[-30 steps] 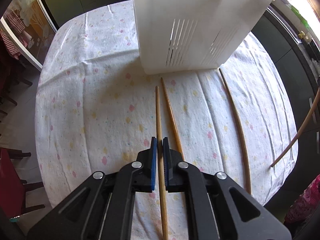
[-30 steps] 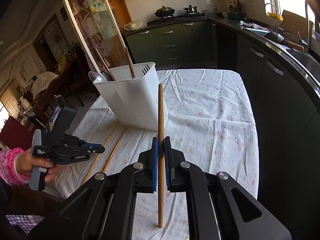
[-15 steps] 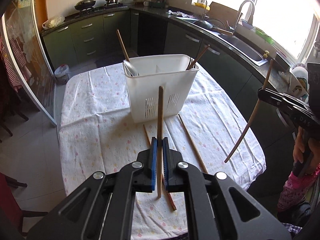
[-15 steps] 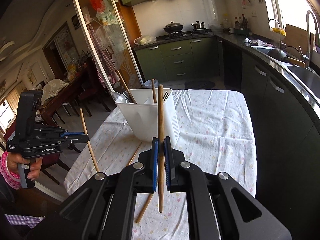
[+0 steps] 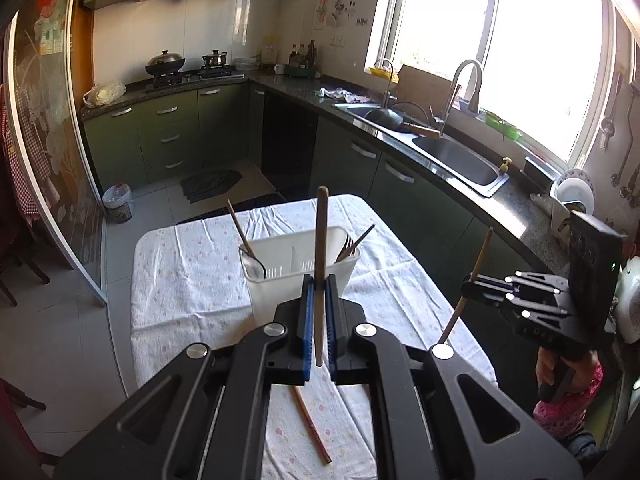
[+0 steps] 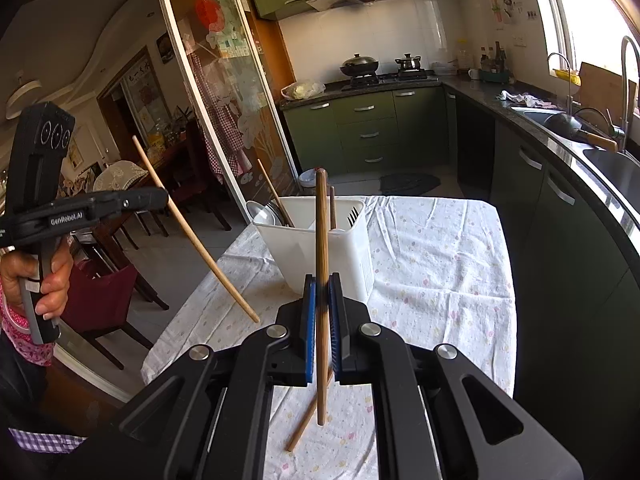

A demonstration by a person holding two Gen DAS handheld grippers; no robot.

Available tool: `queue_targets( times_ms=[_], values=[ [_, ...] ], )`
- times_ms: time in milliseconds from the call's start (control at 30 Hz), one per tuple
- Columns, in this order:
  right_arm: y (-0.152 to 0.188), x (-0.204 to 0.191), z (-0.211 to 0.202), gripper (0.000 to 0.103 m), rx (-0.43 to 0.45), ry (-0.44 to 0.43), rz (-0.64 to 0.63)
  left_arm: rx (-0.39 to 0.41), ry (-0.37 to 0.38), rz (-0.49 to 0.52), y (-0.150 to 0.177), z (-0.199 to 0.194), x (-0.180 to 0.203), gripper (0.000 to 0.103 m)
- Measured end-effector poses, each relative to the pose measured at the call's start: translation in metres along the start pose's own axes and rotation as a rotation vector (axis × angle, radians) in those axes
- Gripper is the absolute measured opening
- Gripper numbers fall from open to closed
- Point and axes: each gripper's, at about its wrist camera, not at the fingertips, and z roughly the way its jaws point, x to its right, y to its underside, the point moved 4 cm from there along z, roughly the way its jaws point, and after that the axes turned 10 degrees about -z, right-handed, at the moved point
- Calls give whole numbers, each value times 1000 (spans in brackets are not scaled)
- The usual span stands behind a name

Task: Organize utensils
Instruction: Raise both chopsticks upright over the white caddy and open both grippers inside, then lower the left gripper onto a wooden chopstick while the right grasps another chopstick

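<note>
left gripper (image 5: 318,320) pinches one chopstick (image 5: 321,248) | right gripper (image 6: 322,320) pinches another chopstick (image 6: 321,264) | we hold both above table, near white caddy (image 5: 298,276) | risk: thin sticks may pivot, miss compartment

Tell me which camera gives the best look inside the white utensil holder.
The left wrist view: it looks down into the white utensil holder, showing the divider, a spoon on the left and forks on the right. The right wrist view sees it more from the side, mostly outer walls with handles above the rim, and the held chopstick crosses it.
</note>
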Motion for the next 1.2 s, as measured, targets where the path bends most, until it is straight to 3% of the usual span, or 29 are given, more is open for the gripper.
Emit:
queue_targets(
  times_ms=[200,333,433,633,700,767,800,1033,1200],
  values=[
    [-4,-4,-3,7,14,-7,-15,183,-8,17,-55,-19,15,5],
    [-6,-3,-4,7,18,-11,-11,262,-65,53,-72,-9,22,5],
    [-14,-5,-7,7,37,-15,-11,227,-98,57,-71,18,20,6],
    [-51,-20,-9,7,99,-50,-35,80,-146,41,-46,78,-4,7],
    [-69,-27,-7,7,121,-60,-45,58,-152,29,-36,87,-14,19],
    [-88,-30,-3,7,151,-48,-46,54,-147,-1,-29,86,-22,46],
    [-97,-31,-1,7,171,-39,-39,58,-143,-9,-25,84,-25,49],
    [-149,-11,32,7,308,132,22,10,-130,13,7,65,-34,60],
    [-146,12,92,7,243,190,75,-58,-130,9,35,64,-44,62]
  ],
)
